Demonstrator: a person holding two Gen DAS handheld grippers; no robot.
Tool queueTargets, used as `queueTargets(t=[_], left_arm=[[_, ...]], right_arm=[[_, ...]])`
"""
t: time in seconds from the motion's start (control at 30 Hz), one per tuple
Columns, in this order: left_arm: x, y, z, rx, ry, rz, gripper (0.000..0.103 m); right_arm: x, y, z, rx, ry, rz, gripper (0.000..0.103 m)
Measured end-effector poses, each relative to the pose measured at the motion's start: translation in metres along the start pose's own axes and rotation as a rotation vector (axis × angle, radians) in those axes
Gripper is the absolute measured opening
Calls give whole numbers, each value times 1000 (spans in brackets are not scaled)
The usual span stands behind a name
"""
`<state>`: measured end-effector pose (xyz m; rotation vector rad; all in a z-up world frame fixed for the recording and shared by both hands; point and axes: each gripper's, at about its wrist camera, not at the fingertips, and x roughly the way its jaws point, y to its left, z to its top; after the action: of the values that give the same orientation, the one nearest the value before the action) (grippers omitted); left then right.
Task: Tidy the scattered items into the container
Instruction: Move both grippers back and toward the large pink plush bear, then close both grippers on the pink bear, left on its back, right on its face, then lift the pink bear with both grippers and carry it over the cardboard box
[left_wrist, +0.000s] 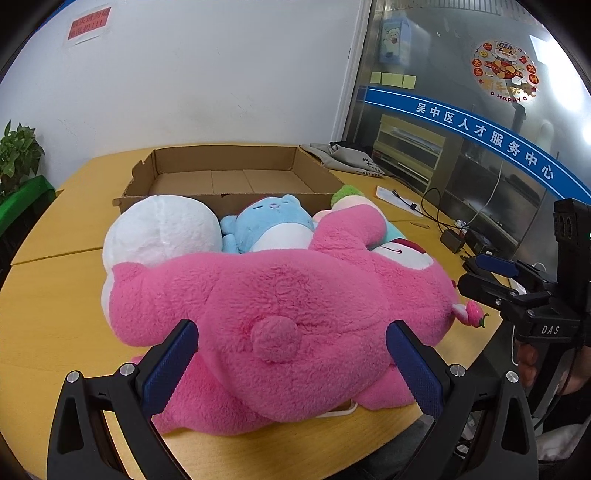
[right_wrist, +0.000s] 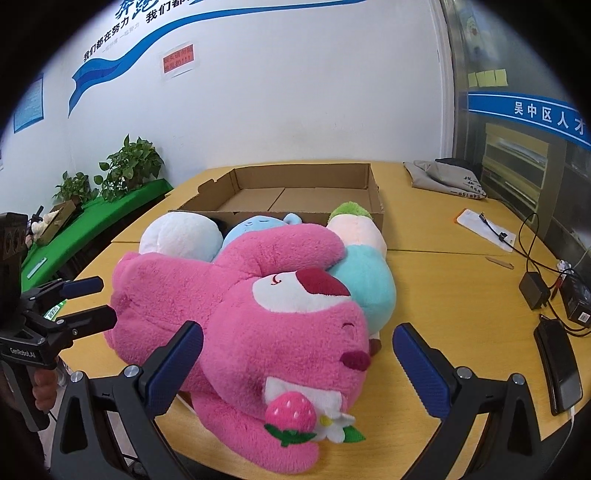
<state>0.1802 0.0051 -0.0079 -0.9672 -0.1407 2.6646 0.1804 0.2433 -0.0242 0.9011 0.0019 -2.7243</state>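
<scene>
A big pink plush bear (left_wrist: 280, 295) lies on the wooden table (left_wrist: 51, 302) in front of a shallow cardboard box (left_wrist: 229, 173). Behind it lie a white plush (left_wrist: 159, 229), a blue plush (left_wrist: 269, 227) and a plush with a green top (left_wrist: 345, 195). My left gripper (left_wrist: 291, 365) is open, its fingers either side of the bear's rear with the tail. My right gripper (right_wrist: 297, 365) is open around the bear's head (right_wrist: 295, 332); it also shows in the left wrist view (left_wrist: 491, 277). The box (right_wrist: 295, 192) holds nothing visible.
A grey cloth bag (right_wrist: 443, 177), a white packet with a cable (right_wrist: 487, 229), a charger (right_wrist: 533, 291) and a phone (right_wrist: 557, 369) lie on the table's right side. Potted plants (right_wrist: 129, 166) stand on a green bench at the left.
</scene>
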Motion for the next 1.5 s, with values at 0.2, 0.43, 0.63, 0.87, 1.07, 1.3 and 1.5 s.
queueTargets(t=[0.2,0.43,0.63,0.87,1.07,1.3,1.5], left_arm=[[7,8,-4,-30,33,-53,103],[26,20,-10,-72,100,-96,103],[49,39,-19,-142,157,-125,103],[50,44,-18,-152,153,-169,85],[32,40,-16,-162,145,-173,51],[-1,30,-4,-144,116,-159,40],[-36,25,50,-74,-18,-139,40]], right_arm=[[10,-12,-2,17,30,12,102],[20,-30,-10,64,58,55,102],[49,-41,-18,126,85,70,102],[61,-33,-24,107,75,132,74],[47,-24,-26,90,47,142,56],[15,-14,-9,75,-27,186,51],[4,-19,33,86,-105,222,50]])
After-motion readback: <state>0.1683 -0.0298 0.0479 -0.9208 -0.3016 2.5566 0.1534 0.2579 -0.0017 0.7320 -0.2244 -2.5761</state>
